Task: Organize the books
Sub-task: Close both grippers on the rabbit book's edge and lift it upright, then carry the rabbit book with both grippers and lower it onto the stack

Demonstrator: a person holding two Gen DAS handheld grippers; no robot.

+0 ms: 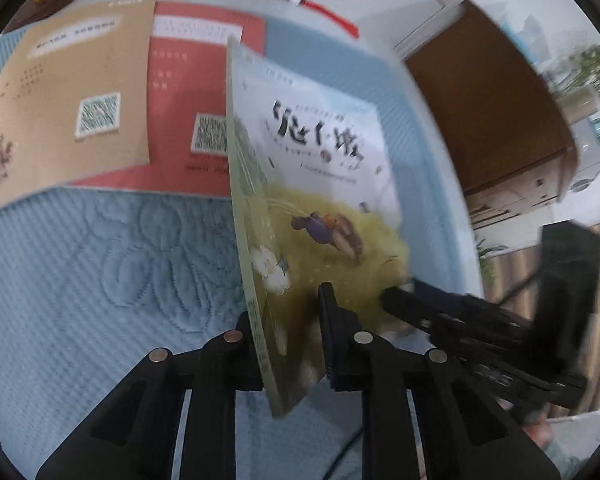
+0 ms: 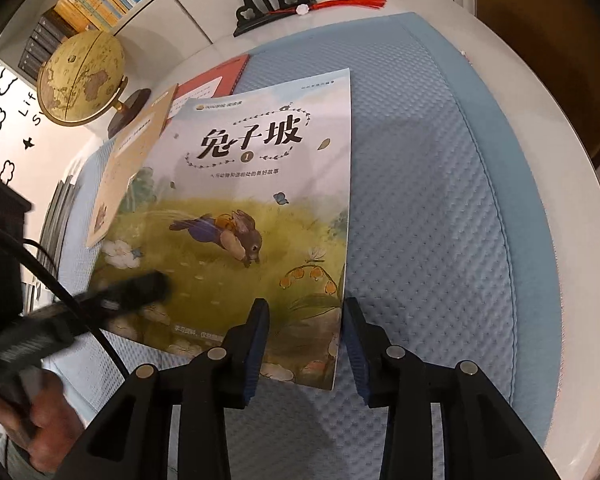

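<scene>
Green-spined rabbit book (image 2: 236,216) pinched in our left gripper (image 1: 288,332); right gripper (image 2: 304,344) slackly straddles its corner. Tan book (image 1: 68,100) and red book (image 1: 188,92) already lie far left; stacking remains.

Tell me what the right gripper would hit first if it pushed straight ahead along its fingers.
Most likely the rabbit picture book: its lower right corner sits between the right gripper's open jaws, so moving forward would slide them along that cover. Past the book's right edge lies the blue quilted mat. Depth is uncertain.
</scene>
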